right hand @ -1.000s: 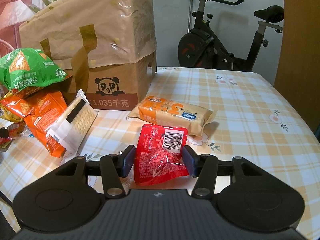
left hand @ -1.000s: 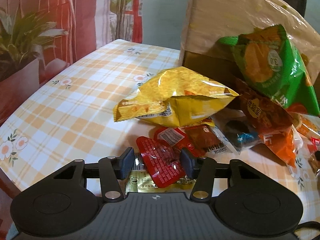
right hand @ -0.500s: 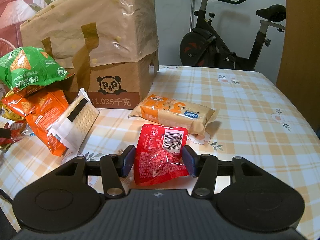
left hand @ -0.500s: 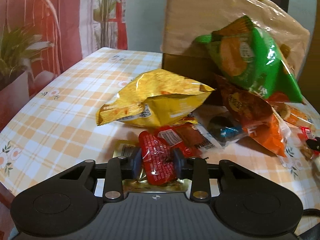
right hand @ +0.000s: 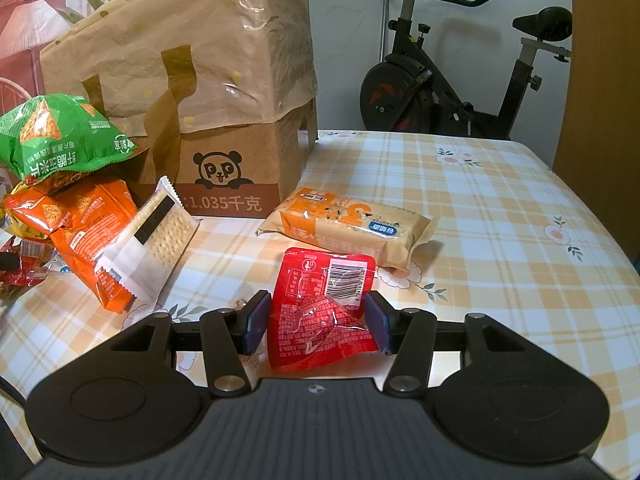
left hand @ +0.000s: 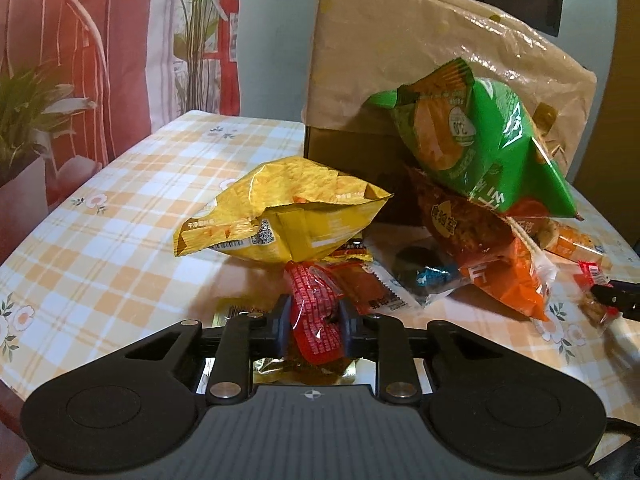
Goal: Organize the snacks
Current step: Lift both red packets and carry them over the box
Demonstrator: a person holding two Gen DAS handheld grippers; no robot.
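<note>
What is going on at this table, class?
A person is sorting snacks with two hand-held tongs. The left tongs have just been closing and now pinch a red packet pulled from the pile beside the yellow bag. The right tongs hold another red pouch, its sides against both pads, in front of the cracker pack. The box stands behind.

Both claws look alike: left claw (left hand: 315,326) and right claw (right hand: 316,323) have matte black ribbed bodies w/ two round discs, triangular cut-outs, silver screws, a small crosshair mark at centre, and dark blue pads (right hand: 255,322).
</note>
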